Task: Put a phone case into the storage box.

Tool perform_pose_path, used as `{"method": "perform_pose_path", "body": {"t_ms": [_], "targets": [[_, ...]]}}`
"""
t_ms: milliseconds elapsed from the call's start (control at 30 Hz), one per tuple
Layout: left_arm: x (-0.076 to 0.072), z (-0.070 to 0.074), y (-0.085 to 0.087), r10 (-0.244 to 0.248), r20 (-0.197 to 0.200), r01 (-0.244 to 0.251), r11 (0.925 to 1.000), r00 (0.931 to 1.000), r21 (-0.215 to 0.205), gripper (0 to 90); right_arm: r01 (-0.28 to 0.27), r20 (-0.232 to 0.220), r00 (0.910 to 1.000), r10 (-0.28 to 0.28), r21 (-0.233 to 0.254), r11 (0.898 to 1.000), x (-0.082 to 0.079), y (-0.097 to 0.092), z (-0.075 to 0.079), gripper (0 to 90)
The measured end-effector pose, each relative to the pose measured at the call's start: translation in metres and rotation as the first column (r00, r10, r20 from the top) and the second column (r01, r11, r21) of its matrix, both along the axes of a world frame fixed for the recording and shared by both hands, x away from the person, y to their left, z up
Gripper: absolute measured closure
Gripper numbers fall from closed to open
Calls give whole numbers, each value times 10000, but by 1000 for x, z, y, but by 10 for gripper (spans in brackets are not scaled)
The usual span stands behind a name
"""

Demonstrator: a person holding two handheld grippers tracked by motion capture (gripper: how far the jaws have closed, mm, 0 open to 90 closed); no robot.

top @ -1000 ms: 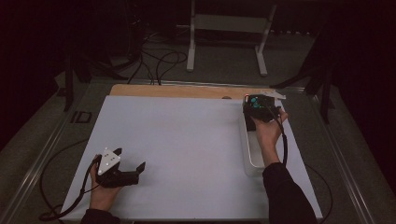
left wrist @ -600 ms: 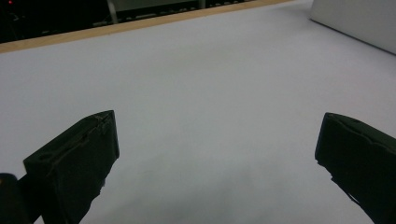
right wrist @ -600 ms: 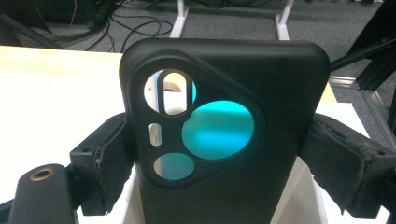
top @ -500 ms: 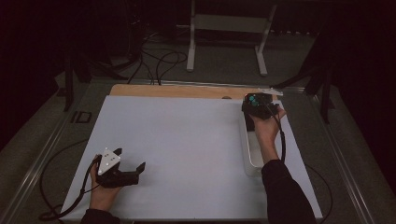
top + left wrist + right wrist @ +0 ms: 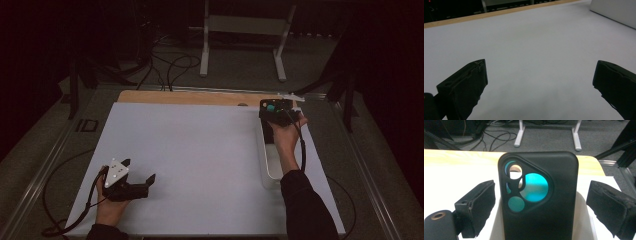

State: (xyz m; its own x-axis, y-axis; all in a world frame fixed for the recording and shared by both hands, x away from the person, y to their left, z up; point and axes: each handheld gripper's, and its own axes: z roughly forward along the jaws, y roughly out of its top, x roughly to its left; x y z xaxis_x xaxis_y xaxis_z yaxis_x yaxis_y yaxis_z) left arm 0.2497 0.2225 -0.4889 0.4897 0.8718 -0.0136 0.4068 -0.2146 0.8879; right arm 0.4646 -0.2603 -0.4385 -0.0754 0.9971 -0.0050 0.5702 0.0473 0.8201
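A white surface [image 5: 200,160] with a bare wooden strip [image 5: 190,97] along its far edge carries a long white tray [image 5: 272,172] lying lengthwise beside its right edge. The left gripper [image 5: 142,181] rests near the front left corner.

The left gripper [image 5: 540,87] had its jaws spread wide, one at each lower corner, with nothing between them. Between and beyond the fingers [image 5: 465,85] lay the bare white mat [image 5: 531,50]. Past it, far ahead of the fingers, ran the wooden table edge [image 5: 486,15]. A white tray [image 5: 616,11] sat beyond the right-hand finger.
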Motion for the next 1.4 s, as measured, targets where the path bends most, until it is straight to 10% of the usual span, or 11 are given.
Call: {"method": "perform_pose_path", "body": {"t_ms": [667,1067,1400], "targets": [[0,0,0,-2,-31,1,10000,10000,-38,1,-1168,488,9922,1144,491,9919,-41,2,18,90],[-3,4,2,86,93,-85,9999,9999,-117,0,-2657,1536,9568,2467,1188,9567,-144,-13,9,118],[-7,8,5,143,225,-140,9998,9996,-131,0,-3485,2586,9086,3281,359,9366,-223,-16,-13,125]]}}
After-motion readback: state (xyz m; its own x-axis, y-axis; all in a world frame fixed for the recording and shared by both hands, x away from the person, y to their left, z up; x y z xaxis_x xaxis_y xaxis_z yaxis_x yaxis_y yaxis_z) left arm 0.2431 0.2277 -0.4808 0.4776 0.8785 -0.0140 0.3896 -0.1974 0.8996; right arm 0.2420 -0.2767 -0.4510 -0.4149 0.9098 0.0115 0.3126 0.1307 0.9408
